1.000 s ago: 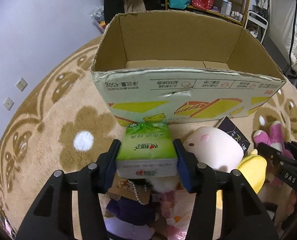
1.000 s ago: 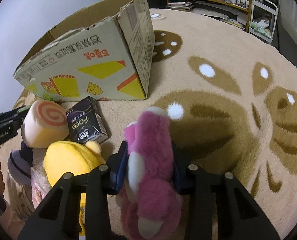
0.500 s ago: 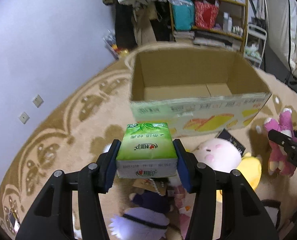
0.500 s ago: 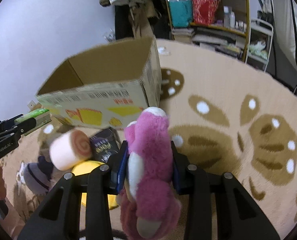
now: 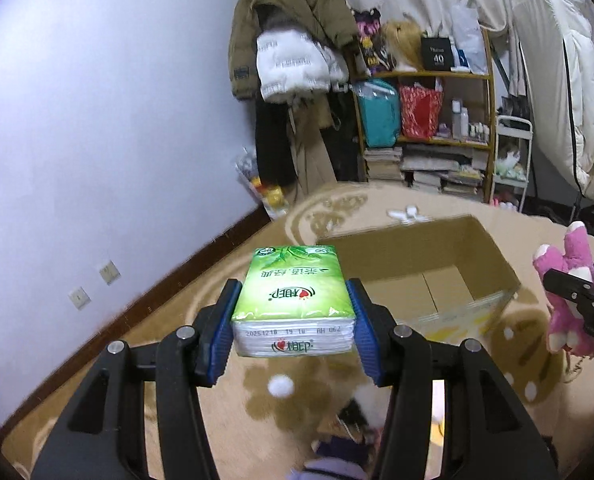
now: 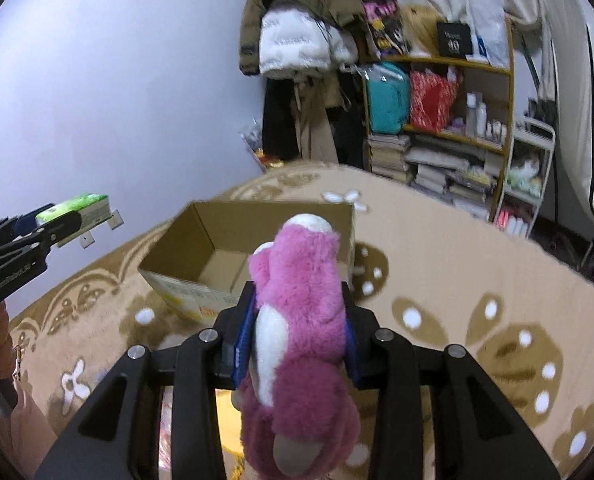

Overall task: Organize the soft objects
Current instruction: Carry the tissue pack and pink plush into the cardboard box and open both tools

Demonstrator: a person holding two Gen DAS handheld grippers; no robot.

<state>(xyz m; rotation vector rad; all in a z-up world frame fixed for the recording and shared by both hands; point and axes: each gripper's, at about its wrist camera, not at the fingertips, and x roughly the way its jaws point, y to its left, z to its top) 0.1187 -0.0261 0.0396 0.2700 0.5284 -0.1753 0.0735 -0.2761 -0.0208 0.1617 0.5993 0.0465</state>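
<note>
Nearest the left wrist camera, the left gripper is clamped on a green pack of tissues, its blue pads pressing the pack's two long sides so it sits level and square between them, printed end toward the lens; a side grip like this probably keeps the soft pack from sagging or slipping. Nearest the right wrist camera, the right gripper is closed around the middle of a pink plush bear, which stands head up with its lower body hanging below the jaws, the fur bulging around the pads. Below both, on the tan patterned rug, a few more soft toys lie blurred and half hidden. Farther out sits the open cardboard box, apparently empty and top up, likely the bin for both loads, each held high enough to clear its rim. Beyond it stand a cluttered shelf and hanging coats.
</note>
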